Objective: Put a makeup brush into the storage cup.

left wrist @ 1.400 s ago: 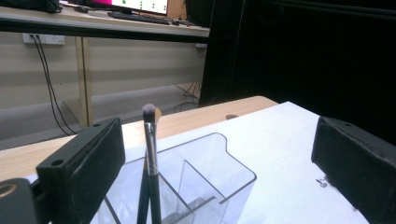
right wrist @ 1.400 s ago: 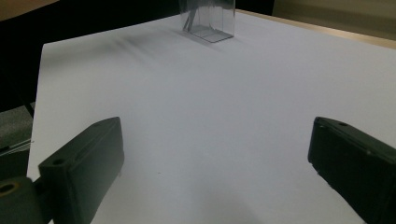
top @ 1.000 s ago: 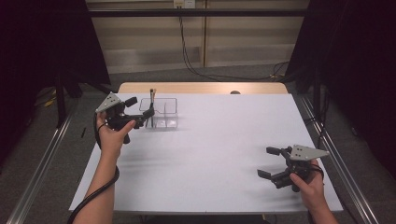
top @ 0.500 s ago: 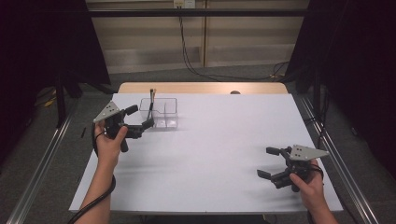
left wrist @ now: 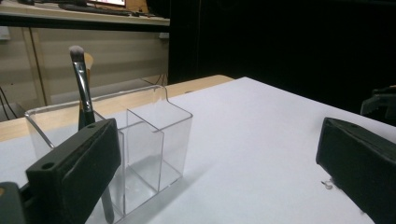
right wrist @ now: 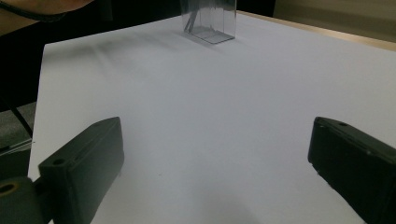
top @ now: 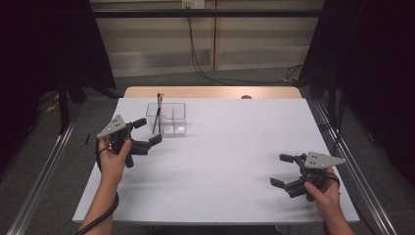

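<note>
Left gripper (top: 146,131) held above worktop (top: 230,147) at left side, fingers (left wrist: 74,172) wide apart, nothing between them. Just beside it, toward far edge, clear acrylic organizer (top: 169,119) stands on worktop, divided in compartments. Makeup brush (top: 157,112) stands in its left compartment, leaning, bristles up. Right gripper (top: 284,170) near front right corner, well apart from organizer, fingers (right wrist: 84,168) wide open, empty.

Lab recording booth, black curtains (top: 44,44) on both sides, metal frame rails (top: 44,171), white-covered table (top: 220,161), loose wall cables (top: 195,54)
</note>
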The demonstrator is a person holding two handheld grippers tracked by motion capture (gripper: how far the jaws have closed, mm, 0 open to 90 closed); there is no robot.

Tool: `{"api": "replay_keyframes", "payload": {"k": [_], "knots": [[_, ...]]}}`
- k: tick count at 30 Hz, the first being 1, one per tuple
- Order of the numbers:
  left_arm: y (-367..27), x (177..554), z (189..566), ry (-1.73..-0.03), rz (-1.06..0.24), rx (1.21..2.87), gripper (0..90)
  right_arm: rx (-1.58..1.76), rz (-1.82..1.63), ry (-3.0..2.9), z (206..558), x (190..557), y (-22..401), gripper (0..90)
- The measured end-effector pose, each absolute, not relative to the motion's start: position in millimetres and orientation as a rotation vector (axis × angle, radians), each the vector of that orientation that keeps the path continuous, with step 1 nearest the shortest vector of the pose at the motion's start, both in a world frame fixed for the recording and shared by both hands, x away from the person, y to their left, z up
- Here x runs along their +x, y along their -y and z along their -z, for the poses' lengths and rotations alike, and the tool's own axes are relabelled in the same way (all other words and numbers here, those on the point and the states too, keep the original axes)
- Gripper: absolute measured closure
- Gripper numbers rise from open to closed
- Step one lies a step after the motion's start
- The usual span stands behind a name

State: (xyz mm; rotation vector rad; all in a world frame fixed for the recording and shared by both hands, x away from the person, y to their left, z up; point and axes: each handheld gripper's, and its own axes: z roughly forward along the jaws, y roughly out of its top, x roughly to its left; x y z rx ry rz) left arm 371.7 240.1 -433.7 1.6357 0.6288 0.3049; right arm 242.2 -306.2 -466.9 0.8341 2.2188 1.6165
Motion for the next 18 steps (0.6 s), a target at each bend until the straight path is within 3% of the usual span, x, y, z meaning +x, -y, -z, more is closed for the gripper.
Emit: {"api": "replay_keyframes", "payload": {"k": [18], "knots": [[-246,353,442,-0.607,-0.276,1.687,0.0,0.827,-1.613,-2.221,466,242,306,3.1]]}}
